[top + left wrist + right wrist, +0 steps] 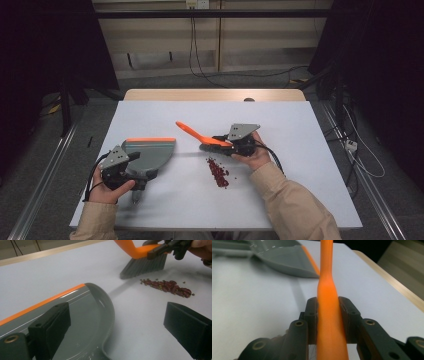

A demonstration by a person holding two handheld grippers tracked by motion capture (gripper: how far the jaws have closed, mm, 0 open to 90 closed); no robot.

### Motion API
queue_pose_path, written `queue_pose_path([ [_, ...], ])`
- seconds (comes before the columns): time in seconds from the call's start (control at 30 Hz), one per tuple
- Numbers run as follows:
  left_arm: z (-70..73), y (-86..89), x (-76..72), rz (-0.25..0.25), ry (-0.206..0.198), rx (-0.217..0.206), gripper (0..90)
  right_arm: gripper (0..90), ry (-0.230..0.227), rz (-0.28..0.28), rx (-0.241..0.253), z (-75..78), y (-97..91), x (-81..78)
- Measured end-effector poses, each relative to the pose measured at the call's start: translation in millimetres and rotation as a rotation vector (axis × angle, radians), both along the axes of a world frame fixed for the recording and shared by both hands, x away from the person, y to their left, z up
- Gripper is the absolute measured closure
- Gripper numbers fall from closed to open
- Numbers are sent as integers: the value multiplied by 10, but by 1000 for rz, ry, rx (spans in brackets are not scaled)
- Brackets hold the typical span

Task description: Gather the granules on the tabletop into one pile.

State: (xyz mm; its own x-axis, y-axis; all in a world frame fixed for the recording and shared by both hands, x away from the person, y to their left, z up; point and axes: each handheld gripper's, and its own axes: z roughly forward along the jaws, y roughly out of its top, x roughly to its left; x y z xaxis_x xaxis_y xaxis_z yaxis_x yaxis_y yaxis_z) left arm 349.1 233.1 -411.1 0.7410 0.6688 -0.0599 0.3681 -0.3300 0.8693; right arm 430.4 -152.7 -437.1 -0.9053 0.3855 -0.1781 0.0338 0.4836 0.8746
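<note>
Sweeping is at hand: your right claw (226,142) clamps the brush (202,136) just beyond the beans (218,172) on the tabletop (280,125). Next, drag them toward the dustpan (150,152), which your left claw (131,172) appears to hold; its jaws look wide.

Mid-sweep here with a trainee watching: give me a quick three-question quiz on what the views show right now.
1. True or false: the right gripper is shut on the orange brush handle.
2. Where do the red beans lie? A) inside the grey dustpan B) on the white table, between dustpan and brush C) on the floor
3. In the left gripper view, is anything between the left gripper pads?

Key:
1. True; its pads press both sides of the handle.
2. B; the pan looks empty.
3. Nothing pinched: the jaws stand wide apart, with the dustpan's rear edge under one and bare table between them.
</note>
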Motion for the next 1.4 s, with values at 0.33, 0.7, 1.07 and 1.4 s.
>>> queue_pose_path([
  [0.33, 1, 21, 2, 1, 0, 0, 71, 714, 9, 113, -60, 34, -28, -179],
  [0.7, 8, 25, -2, 3, -4, -3, 71, 712, 9, 149, -69, 51, -37, -410],
  [1.07, 8, 18, -4, 0, -6, 2, 71, 713, 6, 150, -68, 57, -35, -528],
  [1.4, 14, 15, -10, 0, -4, 0, 71, 714, 14, 146, -60, 71, 16, -575],
])
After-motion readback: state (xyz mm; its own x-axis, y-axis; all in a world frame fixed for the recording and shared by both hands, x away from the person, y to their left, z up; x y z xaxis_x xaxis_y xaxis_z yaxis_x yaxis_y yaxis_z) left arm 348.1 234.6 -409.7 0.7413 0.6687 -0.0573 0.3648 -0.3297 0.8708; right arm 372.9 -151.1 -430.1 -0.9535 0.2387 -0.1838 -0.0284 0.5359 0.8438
